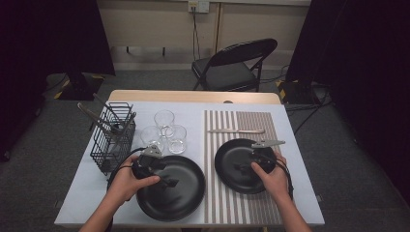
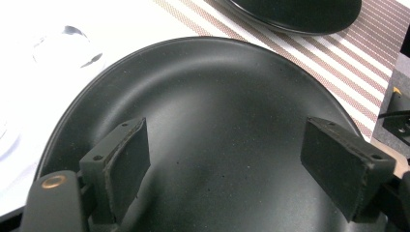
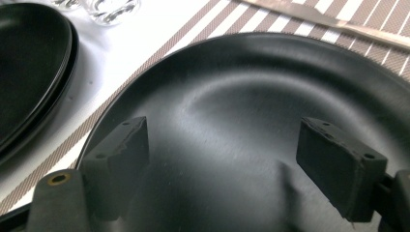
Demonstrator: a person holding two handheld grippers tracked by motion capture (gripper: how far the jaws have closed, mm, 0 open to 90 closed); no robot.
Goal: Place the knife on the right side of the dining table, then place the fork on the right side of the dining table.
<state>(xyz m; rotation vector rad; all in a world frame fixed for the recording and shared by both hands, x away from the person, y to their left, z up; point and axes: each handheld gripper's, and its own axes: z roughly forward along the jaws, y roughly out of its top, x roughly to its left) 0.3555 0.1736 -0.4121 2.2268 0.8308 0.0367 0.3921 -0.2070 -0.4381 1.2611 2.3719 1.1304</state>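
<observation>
Now | left gripper (image 1: 169, 182) jaws apart over large black plate (image 1: 186, 195) | right gripper (image 1: 240, 167) jaws apart over small black plate (image 1: 231, 159) on striped placemat (image 1: 241, 123)

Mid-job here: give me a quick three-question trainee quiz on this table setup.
1. True or false: the left gripper has its jaws shut on the large black plate.
2. Which lies on the striped placemat beyond the small black plate? A fork, B table knife, C spoon.
3. How many drinking glasses stand beside the wire basket?

Key: 1 false, both grippers, right gripper included, hang open over plates. 2 B. 3 three.
</observation>
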